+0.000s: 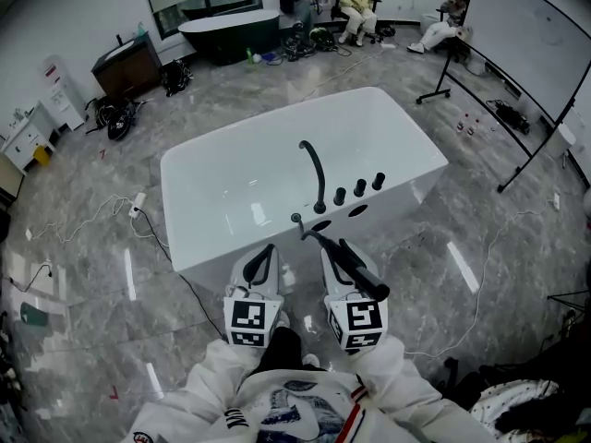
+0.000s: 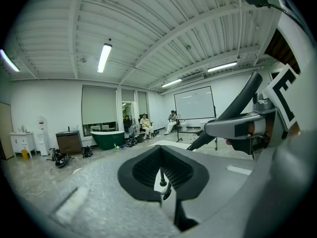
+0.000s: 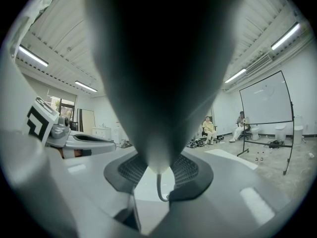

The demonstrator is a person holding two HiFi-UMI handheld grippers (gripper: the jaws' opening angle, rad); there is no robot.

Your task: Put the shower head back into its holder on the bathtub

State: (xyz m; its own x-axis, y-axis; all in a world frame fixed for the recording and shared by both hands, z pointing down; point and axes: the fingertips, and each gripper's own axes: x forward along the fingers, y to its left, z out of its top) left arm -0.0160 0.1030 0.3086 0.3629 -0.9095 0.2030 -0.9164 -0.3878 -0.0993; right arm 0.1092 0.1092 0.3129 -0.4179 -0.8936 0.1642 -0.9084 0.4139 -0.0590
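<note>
The right gripper (image 1: 337,252) has its fingers pinched on the black shower head (image 1: 355,273), gripping it along the handle. The head's slim end points away toward the tub (image 1: 268,129) and its thick end lies back over the gripper. That hold likely keeps the leading end free to be steered into the holder. In the right gripper view the head fills the middle as a dark blur rising from between the pads, with a thin hose curling below it.

The left gripper (image 1: 266,252) hangs just left of it over the tub's near rim. Its fingers are spread with nothing between them, and only the white tub and a small black post show through the gap. It is probably kept close to steady the hose or the head if needed.

The holder (image 1: 320,226) is judged to be the dark oval opening in the near deck. It is empty, and the head's tip is near it but not yet in. The spout (image 1: 317,169) and three knobs (image 1: 359,188) stand just beyond it on the same deck.

The tub's basin holds nothing visible, only reflections. A second, dark tub (image 1: 231,30) stands at the far wall, and its inside cannot be seen.
</note>
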